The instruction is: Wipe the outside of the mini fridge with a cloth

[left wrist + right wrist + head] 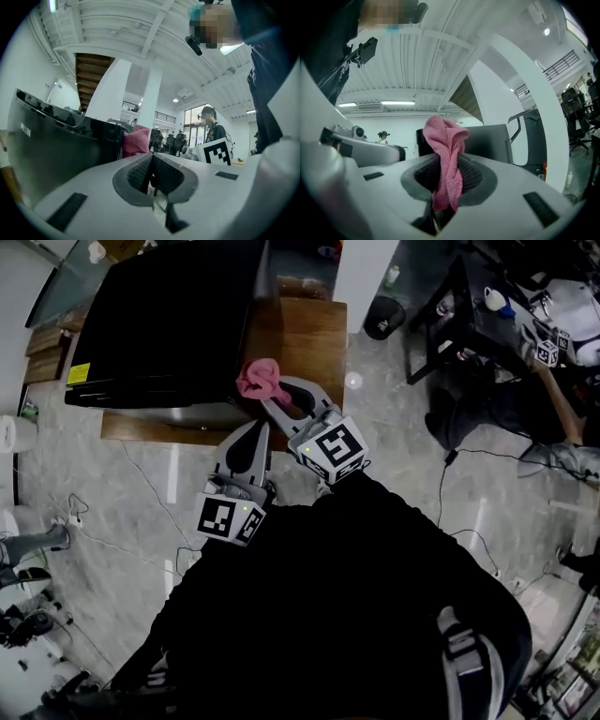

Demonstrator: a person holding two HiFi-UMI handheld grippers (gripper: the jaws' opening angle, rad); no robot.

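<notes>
Dark clothing point(375, 615) of the person fills the bottom of the head view, with both grippers reaching forward from it over a pale tiled floor point(131, 521). Ahead, the right gripper point(272, 401) has its fingers point(480, 180) clamped on a pink cloth point(260, 379). In the right gripper view the cloth point(447, 154) stands up in a bunched fold between the ribbed pads, with its lower end hanging down into the gap. The cloth is held at the near right corner of the black mini fridge point(169, 315), level with its top edge. No view settles whether it touches the fridge. The fridge stands on a low wooden table point(309, 334).

The left gripper point(255, 432) sits just beside the right one, pointing at the fridge's front. Its fingers point(136, 172) are pressed together with nothing between them. From the left gripper view the fridge point(56, 150) rises at the left, and the cloth point(137, 140) shows against its corner edge.
</notes>
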